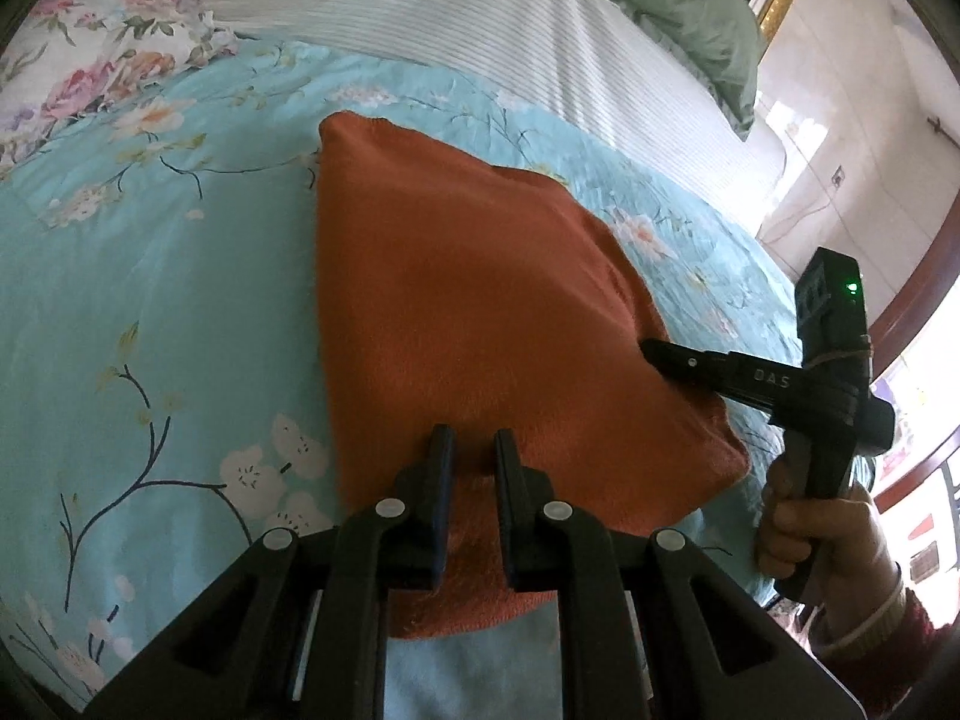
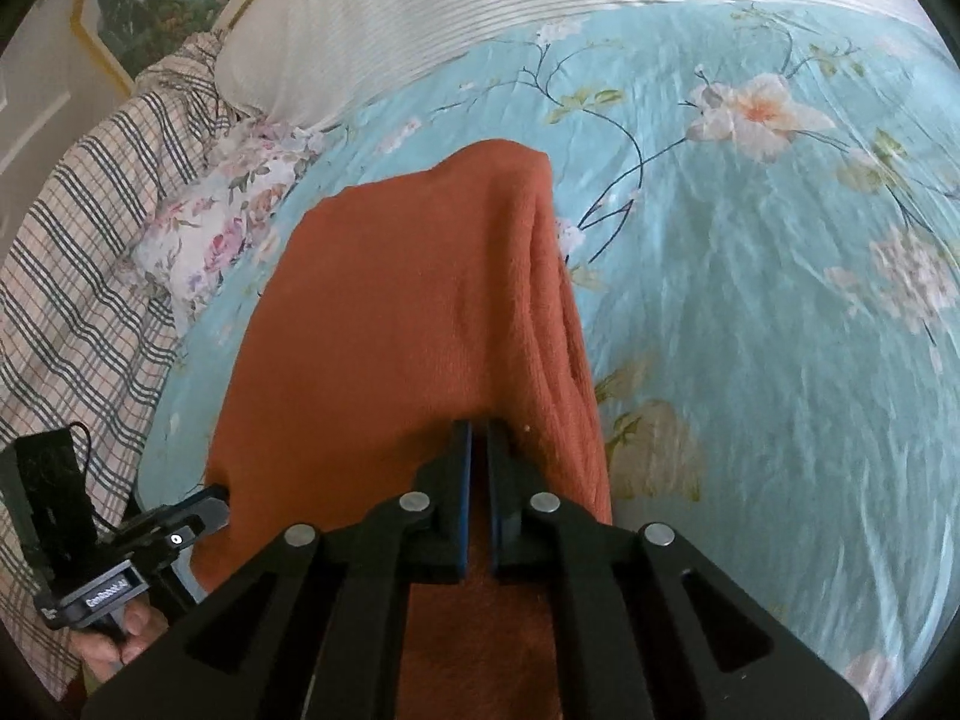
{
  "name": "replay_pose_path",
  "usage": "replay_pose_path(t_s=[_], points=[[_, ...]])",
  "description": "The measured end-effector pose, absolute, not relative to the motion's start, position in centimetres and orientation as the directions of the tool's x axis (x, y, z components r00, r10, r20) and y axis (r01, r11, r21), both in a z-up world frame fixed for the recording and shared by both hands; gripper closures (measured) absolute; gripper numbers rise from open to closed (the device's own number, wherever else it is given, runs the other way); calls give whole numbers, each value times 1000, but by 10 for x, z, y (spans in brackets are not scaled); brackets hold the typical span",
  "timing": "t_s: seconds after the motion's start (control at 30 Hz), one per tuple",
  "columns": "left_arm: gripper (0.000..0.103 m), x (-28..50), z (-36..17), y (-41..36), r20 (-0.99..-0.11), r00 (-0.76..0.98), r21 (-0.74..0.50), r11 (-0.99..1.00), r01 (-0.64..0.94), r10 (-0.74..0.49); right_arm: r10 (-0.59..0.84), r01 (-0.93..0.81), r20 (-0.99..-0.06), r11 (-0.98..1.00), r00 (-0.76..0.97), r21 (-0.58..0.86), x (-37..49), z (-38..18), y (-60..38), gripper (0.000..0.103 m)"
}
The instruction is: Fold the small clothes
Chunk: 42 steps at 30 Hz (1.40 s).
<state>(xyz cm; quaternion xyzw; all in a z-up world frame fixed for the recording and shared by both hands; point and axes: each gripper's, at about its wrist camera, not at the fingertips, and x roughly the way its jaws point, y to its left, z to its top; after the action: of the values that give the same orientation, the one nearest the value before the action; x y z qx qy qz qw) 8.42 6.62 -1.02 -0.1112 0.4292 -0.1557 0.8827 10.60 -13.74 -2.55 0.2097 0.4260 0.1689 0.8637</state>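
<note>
**A:** Start with your left wrist camera; what have you got?

**B:** Your left gripper (image 1: 474, 441) has its two fingers standing a narrow gap apart, with the near edge of the orange garment (image 1: 480, 324) running between them; the cloth fills that gap, so you have it pinched. The garment slopes away from the fingers down onto the turquoise floral bedspread (image 1: 150, 276), its far corner resting there; a white striped sheet (image 1: 480, 18) lies beyond the bedspread, and a green pillow (image 1: 690, 6) sits at the far right. Your right gripper (image 1: 651, 354) comes in from the right with its tip pressed into the garment's right edge; your right hand (image 1: 822, 534) wraps its handle; a green light glows on the block above it.

**A:** And the right wrist camera?

**B:** There the blue-padded fingers are drawn almost together, only a thin slit between them, and orange fabric shows in that slit; you grip the garment's edge firmly. The cloth rises from the fingers as a ridge with soft folds along its right side, then drops to the bedspread; a checked cloth (image 2: 78, 276) and a small floral cushion (image 2: 222, 228) lie to the left. Your left gripper appears low on the left, its tip against the garment's left edge; from here you cannot tell how far apart its fingers stand.
</note>
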Motion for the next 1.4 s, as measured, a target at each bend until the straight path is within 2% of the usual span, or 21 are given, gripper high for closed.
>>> replay_pose_path(t_s=[0.13,0.17,0.2,0.27,0.5,0.6,0.67,0.7,0.8,0.83,1.0,1.23,1.4], points=[[90,78,-8,69,-718,590,-357,923,143,-369,469,-118,-655,855,593,505,91,-15,-138,95],[89,73,-4,68,-718,593,-354,925,142,-365,469,-126,-649,855,598,502,85,-11,-138,89],[87,69,-1,67,-718,596,-345,927,144,-360,470,-133,-645,856,603,499,81,-7,-139,74],[84,59,2,63,-727,605,-302,942,143,-325,466,-146,-631,859,619,491,69,2,-139,53],[79,34,6,70,-737,606,-300,948,104,-300,418,-174,-641,896,644,409,32,10,-132,52],[64,24,8,73,-741,614,-288,955,75,-271,389,-166,-668,913,635,374,21,3,-130,51],[45,20,8,74,-751,615,-267,962,51,-241,370,-163,-683,922,629,350,13,-1,-129,50],[42,18,7,74,-755,614,-260,965,41,-229,359,-163,-688,928,631,334,9,-1,-128,47],[25,10,4,73,-774,604,-225,974,13,-187,334,-168,-691,939,641,299,0,2,-126,34],[21,6,4,71,-781,604,-204,979,-1,-162,330,-171,-689,941,646,291,-4,4,-126,33],[21,-2,6,65,-782,610,-144,989,22,-127,318,-173,-691,946,649,274,-10,5,-126,25],[21,-5,19,68,-765,640,-87,996,7,-72,317,-190,-696,948,645,255,-16,15,-123,23],[20,-14,49,67,-742,669,-14,999,46,-42,331,-238,-683,944,651,230,-23,37,-122,6]])
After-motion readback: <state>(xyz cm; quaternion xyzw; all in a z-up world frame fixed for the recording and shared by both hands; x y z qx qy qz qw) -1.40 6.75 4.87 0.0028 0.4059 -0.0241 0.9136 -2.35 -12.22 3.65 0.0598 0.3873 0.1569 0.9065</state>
